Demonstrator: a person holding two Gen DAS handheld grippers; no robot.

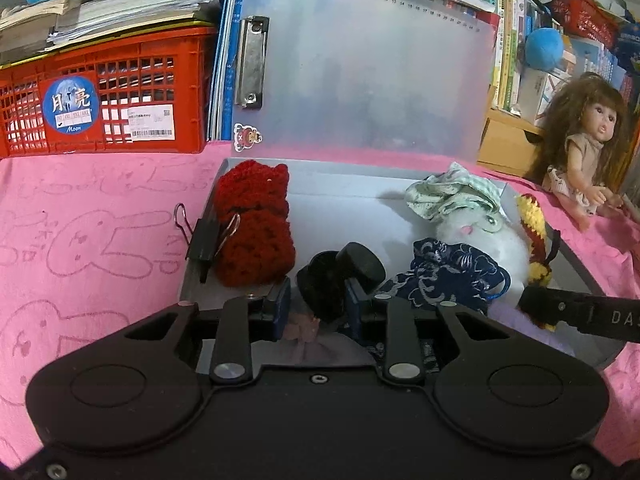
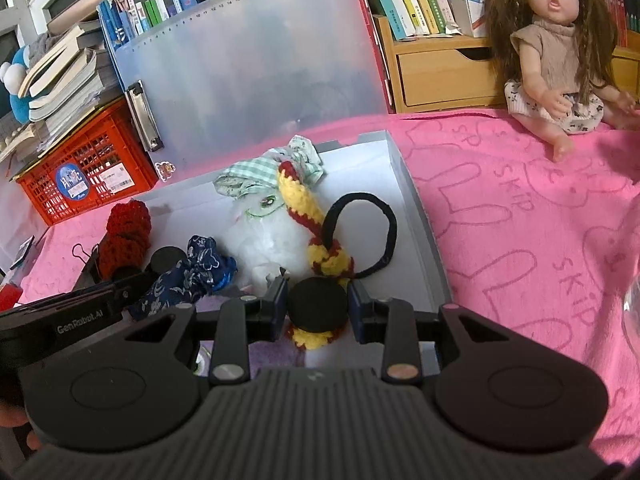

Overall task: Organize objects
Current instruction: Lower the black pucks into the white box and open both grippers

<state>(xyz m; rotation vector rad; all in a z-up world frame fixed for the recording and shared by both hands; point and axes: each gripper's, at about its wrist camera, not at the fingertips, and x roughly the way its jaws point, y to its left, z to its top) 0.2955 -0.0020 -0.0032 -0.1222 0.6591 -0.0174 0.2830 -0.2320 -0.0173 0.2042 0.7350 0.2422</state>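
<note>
An open grey plastic case (image 1: 344, 194) (image 2: 420, 216) lies on a pink towel, its frosted lid (image 1: 360, 76) upright. Inside are a red crochet piece (image 1: 252, 228) (image 2: 126, 232), a green checked cloth (image 1: 452, 192) (image 2: 256, 176), a navy patterned cloth (image 1: 444, 276) (image 2: 192, 276), a white fluffy toy (image 2: 272, 236) and a yellow-red crochet scarf (image 2: 308, 224) on a black headband (image 2: 384, 236). My left gripper (image 1: 319, 310) is shut on a small black top hat (image 1: 328, 280). My right gripper (image 2: 318, 314) is shut on a black round ear (image 2: 318, 306) of the headband.
A long-haired doll (image 1: 588, 148) (image 2: 560, 48) sits on the towel to the right. A red crate (image 1: 104, 92) (image 2: 84, 172) with stacked books stands at back left. A wooden drawer box (image 2: 444, 76) holds books behind. A black binder clip (image 1: 204, 236) grips the case's left wall.
</note>
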